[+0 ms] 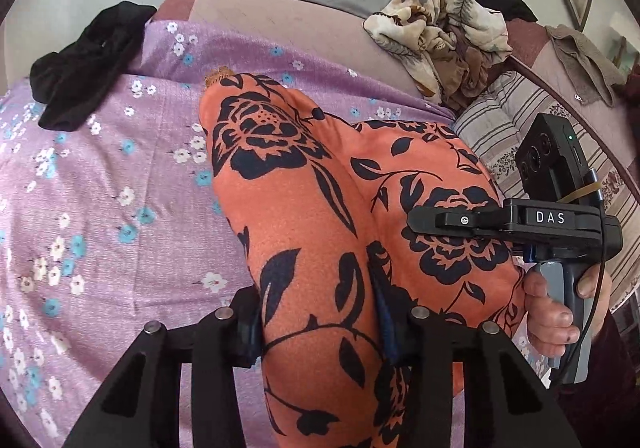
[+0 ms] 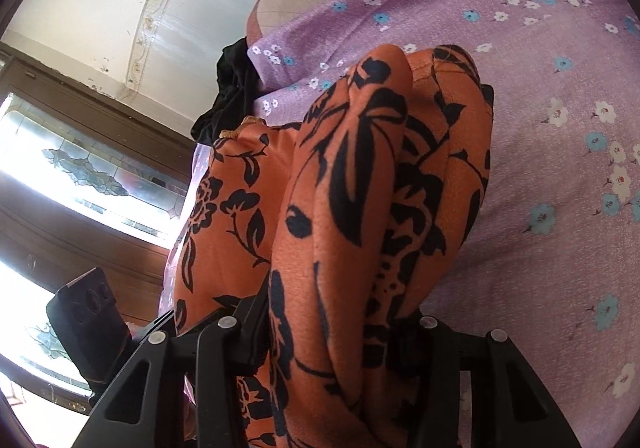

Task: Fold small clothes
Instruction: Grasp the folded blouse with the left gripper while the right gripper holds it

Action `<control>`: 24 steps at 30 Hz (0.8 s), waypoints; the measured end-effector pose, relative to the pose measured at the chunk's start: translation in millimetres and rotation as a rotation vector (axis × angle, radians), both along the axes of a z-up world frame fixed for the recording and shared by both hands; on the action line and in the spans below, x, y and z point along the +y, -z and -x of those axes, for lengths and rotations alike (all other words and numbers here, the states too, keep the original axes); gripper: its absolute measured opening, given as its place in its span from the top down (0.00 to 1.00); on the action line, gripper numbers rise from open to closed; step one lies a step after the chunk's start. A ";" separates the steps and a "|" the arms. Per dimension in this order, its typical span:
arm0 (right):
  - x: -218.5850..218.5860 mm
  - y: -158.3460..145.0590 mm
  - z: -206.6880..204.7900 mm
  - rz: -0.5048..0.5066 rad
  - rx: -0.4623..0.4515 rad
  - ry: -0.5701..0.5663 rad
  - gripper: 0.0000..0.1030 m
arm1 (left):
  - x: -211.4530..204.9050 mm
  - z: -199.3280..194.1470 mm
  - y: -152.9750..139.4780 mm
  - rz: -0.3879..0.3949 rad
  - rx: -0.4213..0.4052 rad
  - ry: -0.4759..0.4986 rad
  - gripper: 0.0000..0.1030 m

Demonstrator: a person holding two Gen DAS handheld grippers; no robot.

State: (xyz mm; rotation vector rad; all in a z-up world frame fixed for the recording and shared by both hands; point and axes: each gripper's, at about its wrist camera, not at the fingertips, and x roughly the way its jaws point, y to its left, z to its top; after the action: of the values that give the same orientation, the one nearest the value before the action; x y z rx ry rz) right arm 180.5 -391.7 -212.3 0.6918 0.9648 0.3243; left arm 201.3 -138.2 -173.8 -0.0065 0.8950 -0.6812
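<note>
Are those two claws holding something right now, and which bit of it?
Yes. Both the left claw and right claw pinch the orange floral garment, each on a bunched fold of cloth.

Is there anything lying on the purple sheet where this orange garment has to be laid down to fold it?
Nothing visible does. Both grippers, left and right, already clamp the orange garment. The purple sheet beside it looks bare; the black cloth sits at its far edge.

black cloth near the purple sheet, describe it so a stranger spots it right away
Start at the purple flowered sheet covering the bed. At its far left corner a crumpled black cloth lies across the edge. It alone is plain black; the orange garment and beige pile are patterned.
</note>
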 end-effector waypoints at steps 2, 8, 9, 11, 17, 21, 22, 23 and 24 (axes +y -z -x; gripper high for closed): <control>9.9 -6.5 4.1 -0.006 -0.014 -0.012 0.53 | 11.5 7.6 -8.5 -0.010 -0.025 -0.013 0.55; 41.1 -15.4 14.8 -0.022 -0.041 -0.062 0.53 | 47.2 27.1 -21.6 -0.030 -0.044 -0.060 0.55; 45.7 -14.7 17.8 -0.031 -0.043 -0.066 0.53 | 51.9 30.4 -22.6 -0.035 -0.044 -0.067 0.55; 53.5 -10.6 24.1 -0.050 -0.037 -0.071 0.53 | 60.4 38.5 -23.1 -0.050 -0.049 -0.077 0.55; 70.2 -0.9 37.3 -0.067 -0.014 -0.090 0.53 | 71.9 54.9 -16.2 -0.057 -0.032 -0.092 0.55; 73.6 8.6 43.3 -0.077 0.002 -0.086 0.53 | 75.9 62.9 -6.5 -0.065 -0.017 -0.092 0.55; 75.5 10.4 43.4 -0.075 0.010 -0.087 0.53 | 76.1 64.3 -3.5 -0.066 -0.010 -0.093 0.55; 75.7 12.8 45.0 -0.068 0.016 -0.089 0.53 | 76.1 64.9 -0.4 -0.068 0.000 -0.093 0.55; 77.6 15.0 44.2 -0.063 0.020 -0.090 0.53 | 76.2 65.7 2.4 -0.070 0.009 -0.092 0.55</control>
State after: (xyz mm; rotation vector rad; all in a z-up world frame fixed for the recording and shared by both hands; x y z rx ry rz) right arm 136.3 -314.2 -227.3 0.7111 1.0101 0.4285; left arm 135.6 -62.1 -176.2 0.0119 0.9211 -0.5638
